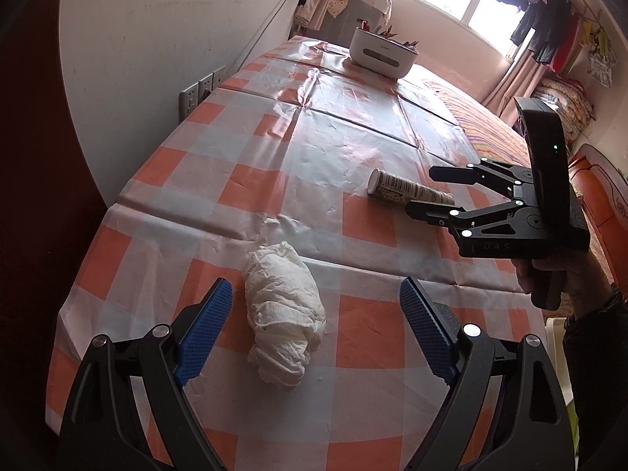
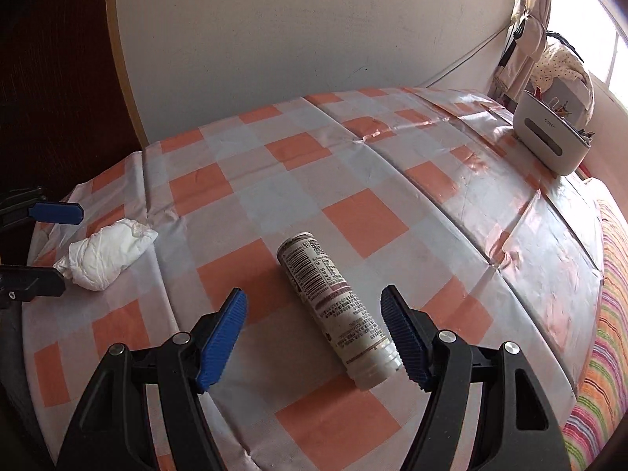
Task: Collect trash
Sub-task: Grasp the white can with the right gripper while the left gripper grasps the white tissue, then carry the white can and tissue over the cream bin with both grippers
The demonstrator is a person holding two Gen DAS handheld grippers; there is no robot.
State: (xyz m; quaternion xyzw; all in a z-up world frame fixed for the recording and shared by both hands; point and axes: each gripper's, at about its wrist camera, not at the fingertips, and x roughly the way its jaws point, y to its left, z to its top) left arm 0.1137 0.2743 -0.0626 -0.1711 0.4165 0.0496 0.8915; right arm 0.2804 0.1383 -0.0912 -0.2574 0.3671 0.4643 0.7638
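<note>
Left wrist view: the left gripper has its blue-padded fingers spread wide around a crumpled white tissue wad lying on the orange-and-white checked surface.

Right wrist view: the right gripper is spread wide too, astride a white printed cylindrical bottle lying on its side.

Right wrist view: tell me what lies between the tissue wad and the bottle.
Nothing but bare checkered tablecloth between the tissue wad and the bottle.
</note>
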